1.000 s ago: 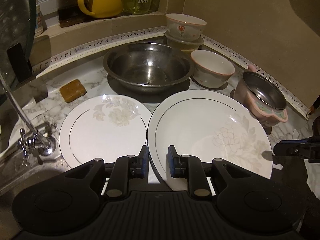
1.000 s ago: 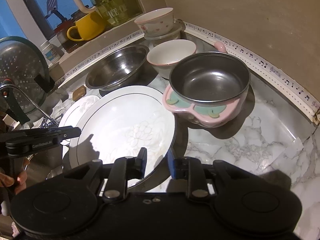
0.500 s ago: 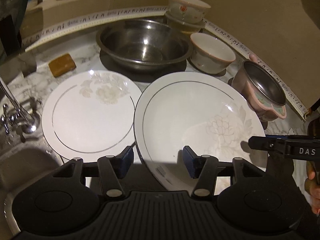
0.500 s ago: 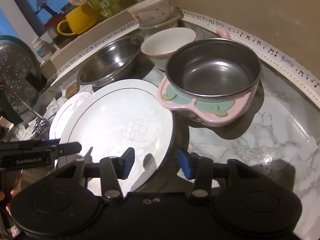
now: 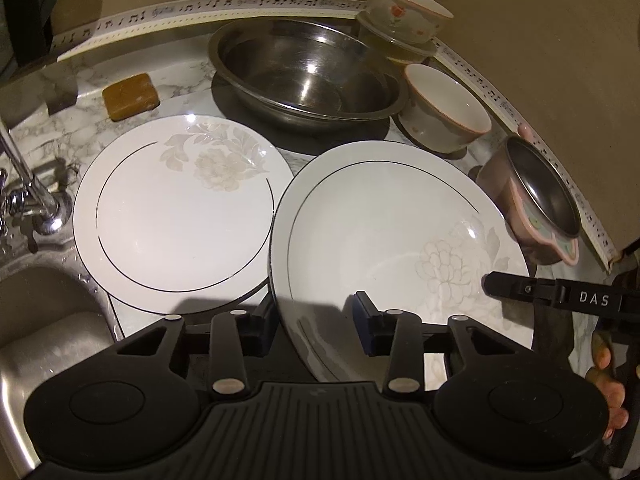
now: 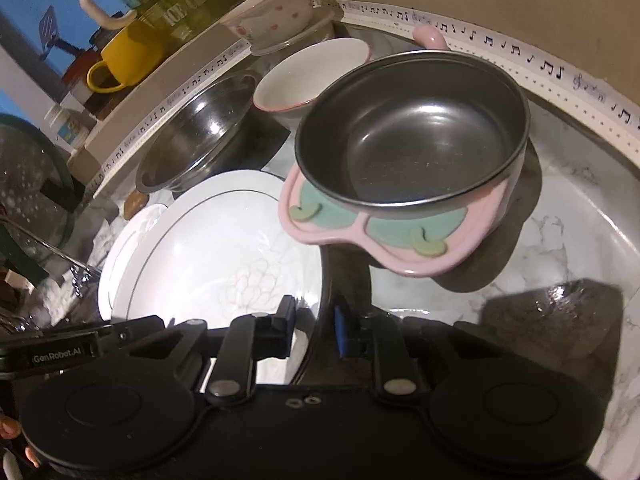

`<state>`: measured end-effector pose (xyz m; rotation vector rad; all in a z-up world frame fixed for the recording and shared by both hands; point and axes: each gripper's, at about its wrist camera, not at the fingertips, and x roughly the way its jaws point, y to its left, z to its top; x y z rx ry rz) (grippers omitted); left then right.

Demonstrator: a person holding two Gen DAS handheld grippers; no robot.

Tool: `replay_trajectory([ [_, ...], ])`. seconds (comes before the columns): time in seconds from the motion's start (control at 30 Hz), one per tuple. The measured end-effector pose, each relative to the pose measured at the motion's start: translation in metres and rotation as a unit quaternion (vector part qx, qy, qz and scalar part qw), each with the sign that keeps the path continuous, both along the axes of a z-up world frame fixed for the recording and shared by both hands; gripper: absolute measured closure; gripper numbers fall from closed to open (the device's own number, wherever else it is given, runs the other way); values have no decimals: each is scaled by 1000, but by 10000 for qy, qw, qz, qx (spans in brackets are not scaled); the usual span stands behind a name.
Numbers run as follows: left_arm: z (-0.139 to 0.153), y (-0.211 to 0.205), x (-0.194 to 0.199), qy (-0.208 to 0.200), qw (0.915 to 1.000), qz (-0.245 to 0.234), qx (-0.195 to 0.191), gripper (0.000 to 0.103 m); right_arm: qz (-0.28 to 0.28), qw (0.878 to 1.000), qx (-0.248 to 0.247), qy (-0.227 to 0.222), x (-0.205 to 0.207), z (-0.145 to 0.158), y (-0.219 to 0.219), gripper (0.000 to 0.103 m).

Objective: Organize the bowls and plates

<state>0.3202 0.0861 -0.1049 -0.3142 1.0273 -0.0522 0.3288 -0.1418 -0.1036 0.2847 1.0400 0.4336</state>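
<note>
– what can't you make out?
– the big plate (image 5: 400,232): its near rim, at six o'clock, hides behind the left gripper (image 5: 316,332).
– anything else?
– the sink (image 5: 48,332) is cut off at nine o'clock.

text: "DAS" on right tongs (image 5: 560,298) | "GenRobot.AI" on left tongs (image 6: 80,350)

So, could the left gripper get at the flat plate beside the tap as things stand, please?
Probably not at once: the left gripper straddles the deep plate's rim, jaws closing. The flat plate lies uncovered beside it, so the way looks free once it lets go.
</note>
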Motion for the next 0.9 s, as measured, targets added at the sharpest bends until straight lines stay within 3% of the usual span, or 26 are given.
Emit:
replay_trajectory([
  [0.3,2,2,-3,-9,9998,177,127,80,2,10000,59,1,-1,-1,0,86],
  [0.4,4,-1,-7,-42,9995,126,282,80,-25,10000,35,-10,-4,0,0,87],
  [0.9,7,-14,-58,-35,9996,-141,236,80,108,9997,-157,-143,-52,8,-12,87],
])
